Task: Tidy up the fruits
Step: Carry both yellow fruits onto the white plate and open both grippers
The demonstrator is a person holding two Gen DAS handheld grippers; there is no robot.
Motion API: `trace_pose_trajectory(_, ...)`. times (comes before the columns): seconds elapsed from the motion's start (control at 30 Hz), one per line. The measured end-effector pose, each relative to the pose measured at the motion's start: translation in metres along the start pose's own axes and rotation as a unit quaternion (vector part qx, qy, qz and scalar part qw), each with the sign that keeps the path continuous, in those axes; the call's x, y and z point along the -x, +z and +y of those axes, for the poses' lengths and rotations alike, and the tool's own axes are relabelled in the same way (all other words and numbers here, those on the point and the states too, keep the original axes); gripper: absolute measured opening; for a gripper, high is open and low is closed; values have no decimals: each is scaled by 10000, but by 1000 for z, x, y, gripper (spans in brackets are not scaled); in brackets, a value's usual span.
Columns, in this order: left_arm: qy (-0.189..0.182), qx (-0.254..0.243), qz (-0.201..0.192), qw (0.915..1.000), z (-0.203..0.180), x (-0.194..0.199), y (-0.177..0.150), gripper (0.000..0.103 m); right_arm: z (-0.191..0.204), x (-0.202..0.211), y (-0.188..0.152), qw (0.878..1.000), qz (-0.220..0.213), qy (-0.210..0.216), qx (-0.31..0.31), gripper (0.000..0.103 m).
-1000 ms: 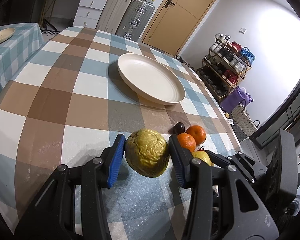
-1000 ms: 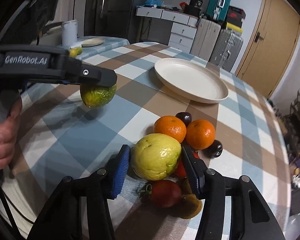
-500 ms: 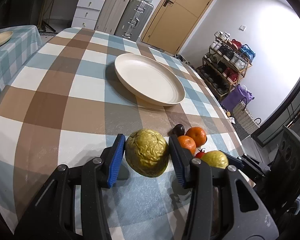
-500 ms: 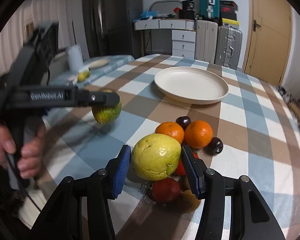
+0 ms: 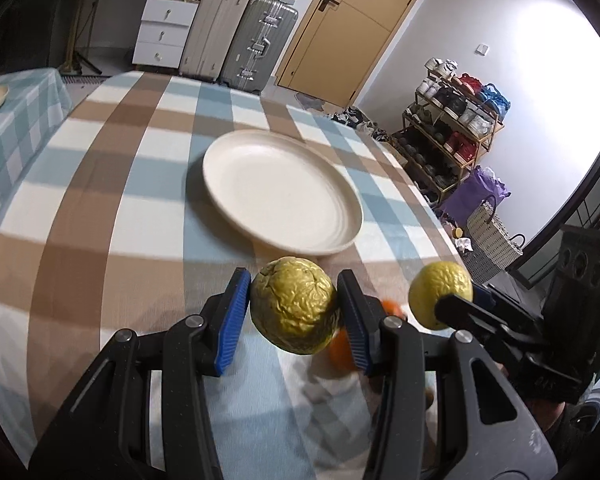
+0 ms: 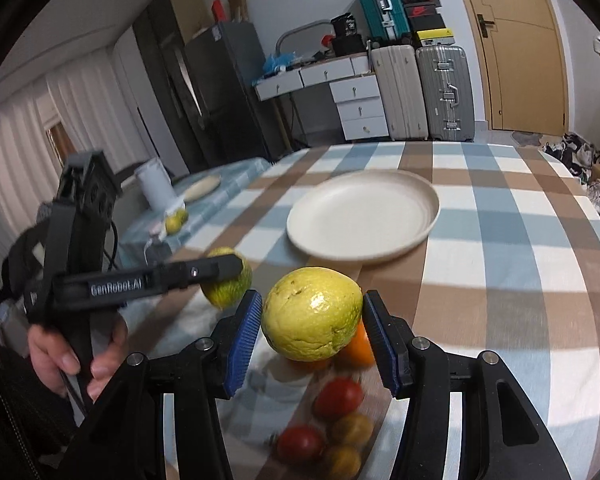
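My left gripper [image 5: 294,312] is shut on a wrinkled yellow-green citrus [image 5: 294,310] and holds it above the checked tablecloth, short of the cream plate [image 5: 280,194]. My right gripper [image 6: 312,320] is shut on a smooth yellow guava [image 6: 312,314], also lifted. The guava shows in the left wrist view [image 5: 440,298] to the right. The left gripper and its citrus [image 6: 228,288] show at the left of the right wrist view. Oranges [image 6: 358,346] and small red and yellow fruits [image 6: 338,398] lie on the cloth below. The plate [image 6: 364,216] is empty.
A second checked table [image 6: 204,200] at the left carries a white cup [image 6: 154,186], a small plate and a fruit. Suitcases [image 6: 444,92], drawers and a door stand behind. A shoe rack [image 5: 456,120] and a basket [image 5: 488,236] stand past the table's right edge.
Both grippers have risen and moved forward toward the plate with their fruits. The fruit pile has dropped below and behind the right gripper's fingers.
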State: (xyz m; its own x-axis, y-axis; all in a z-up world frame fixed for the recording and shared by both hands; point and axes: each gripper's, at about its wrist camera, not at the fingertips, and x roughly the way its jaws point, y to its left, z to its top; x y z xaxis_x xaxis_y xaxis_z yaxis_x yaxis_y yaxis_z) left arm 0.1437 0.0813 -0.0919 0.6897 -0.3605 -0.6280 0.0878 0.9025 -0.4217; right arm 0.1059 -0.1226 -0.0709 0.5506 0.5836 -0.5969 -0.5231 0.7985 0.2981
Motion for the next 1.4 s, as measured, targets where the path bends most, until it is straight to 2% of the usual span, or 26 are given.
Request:
trace_pose_trajectory(0.37,26,-51,-107,9999,-1,-36,82,42,-43,-38,70,9997,18,212,-114,53)
trace_pose_trajectory(0.53,-7,16,-22,10000,12,-73,120,42,-65,-66,100,9995,50,272,-166,53)
trace_pose_trajectory(0.7,-130,82,198,9997,24,-110,145,42,-82,-103,119,9991,304,207,-190,53)
trace_pose_trajectory(0.83,-201,233,338,9990,36,-138,156,42,-93,-134,129,9983,529,190,-171,53)
trace_pose_trajectory(0.9,-399,453,456,9971,47,-153,161,42,-97,-147,132,9978,614,206,-169,53)
trace_pose_trajectory(1.13,-491,763,629,9939,70,-184,161,42,-108,-181,133,9960,830,241,-211,53)
trace_pose_trajectory(1.4,-463,800,747,9929,75,-210,165,42,-103,-210,135,9927,1181,-126,-209,54)
